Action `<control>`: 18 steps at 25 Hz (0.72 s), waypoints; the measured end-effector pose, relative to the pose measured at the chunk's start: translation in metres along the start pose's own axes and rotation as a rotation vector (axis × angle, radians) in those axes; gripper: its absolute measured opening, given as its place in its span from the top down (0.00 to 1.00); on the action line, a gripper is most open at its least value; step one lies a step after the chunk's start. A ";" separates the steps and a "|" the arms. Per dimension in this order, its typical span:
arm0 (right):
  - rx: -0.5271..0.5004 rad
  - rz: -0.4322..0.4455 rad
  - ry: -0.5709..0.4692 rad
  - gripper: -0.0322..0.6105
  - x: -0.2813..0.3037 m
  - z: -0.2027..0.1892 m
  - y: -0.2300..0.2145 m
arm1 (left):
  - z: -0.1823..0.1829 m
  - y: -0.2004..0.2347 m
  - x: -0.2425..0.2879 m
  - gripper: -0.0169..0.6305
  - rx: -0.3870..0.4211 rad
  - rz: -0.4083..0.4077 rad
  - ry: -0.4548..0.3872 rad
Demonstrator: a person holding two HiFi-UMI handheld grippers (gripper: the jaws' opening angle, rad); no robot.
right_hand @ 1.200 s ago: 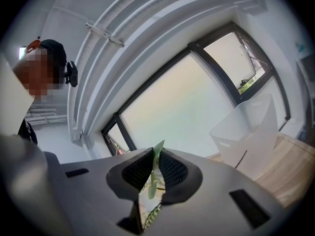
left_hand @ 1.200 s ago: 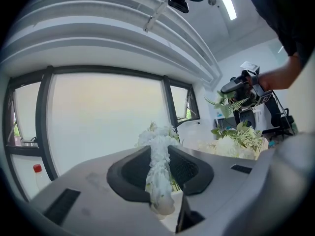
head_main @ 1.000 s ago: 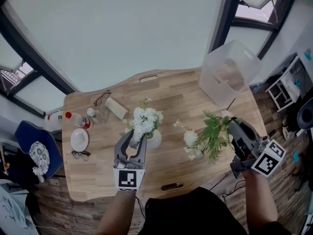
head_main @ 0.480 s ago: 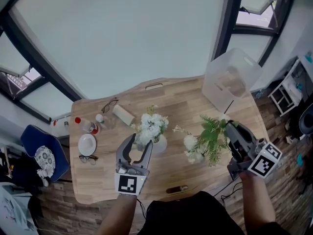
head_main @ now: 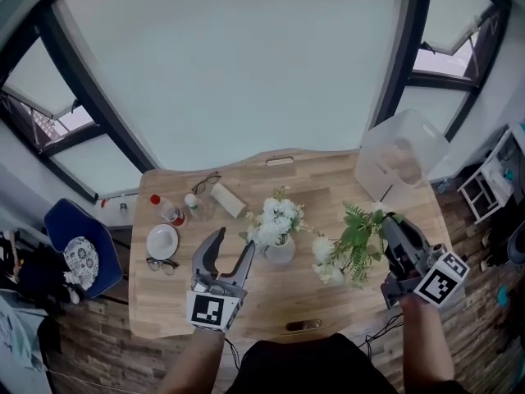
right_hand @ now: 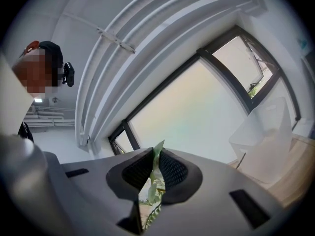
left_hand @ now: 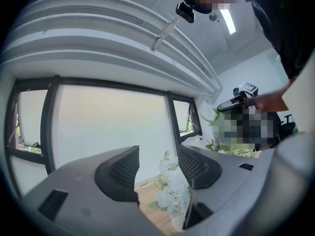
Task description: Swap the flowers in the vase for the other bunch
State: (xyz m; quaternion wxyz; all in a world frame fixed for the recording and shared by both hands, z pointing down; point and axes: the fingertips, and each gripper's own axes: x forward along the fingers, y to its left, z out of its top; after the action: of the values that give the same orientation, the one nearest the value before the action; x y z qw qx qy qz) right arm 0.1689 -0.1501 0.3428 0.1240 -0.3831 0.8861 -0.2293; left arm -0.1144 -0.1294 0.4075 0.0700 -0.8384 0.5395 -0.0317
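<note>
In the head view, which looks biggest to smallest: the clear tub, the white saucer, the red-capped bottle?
1. clear tub, plainly largest.
2. white saucer.
3. red-capped bottle, about as long as the saucer is wide but slimmer, so that pair is close.

Table (head_main: 328,179): light wood, matt, visible grain. Bin (head_main: 400,161) at 2 o'clock: frosted translucent plastic. Left gripper (head_main: 235,242), right gripper (head_main: 385,220): matt grey plastic, pads (left_hand: 120,167) dark, ribbed. Vase (head_main: 280,251), plate (head_main: 162,241) at 9: white, smooth. Bunch (head_main: 354,240) leaves matt.
</note>
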 end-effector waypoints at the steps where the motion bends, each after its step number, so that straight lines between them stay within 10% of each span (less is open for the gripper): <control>1: -0.001 0.002 -0.001 0.86 0.000 0.000 0.002 | 0.002 0.003 -0.004 0.62 -0.004 0.008 0.001; 12: -0.013 -0.008 -0.007 0.86 0.004 -0.013 0.016 | -0.016 0.033 -0.051 0.64 -0.080 0.086 0.083; 18: -0.047 -0.013 0.009 0.86 0.005 -0.022 0.024 | -0.014 0.038 -0.067 0.89 -0.091 0.085 0.066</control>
State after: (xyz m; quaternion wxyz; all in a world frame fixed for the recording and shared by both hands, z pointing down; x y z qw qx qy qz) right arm 0.1417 -0.1326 0.3501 0.1093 -0.3907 0.8893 -0.2109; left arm -0.1782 -0.0849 0.4167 0.0152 -0.8157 0.5774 -0.0319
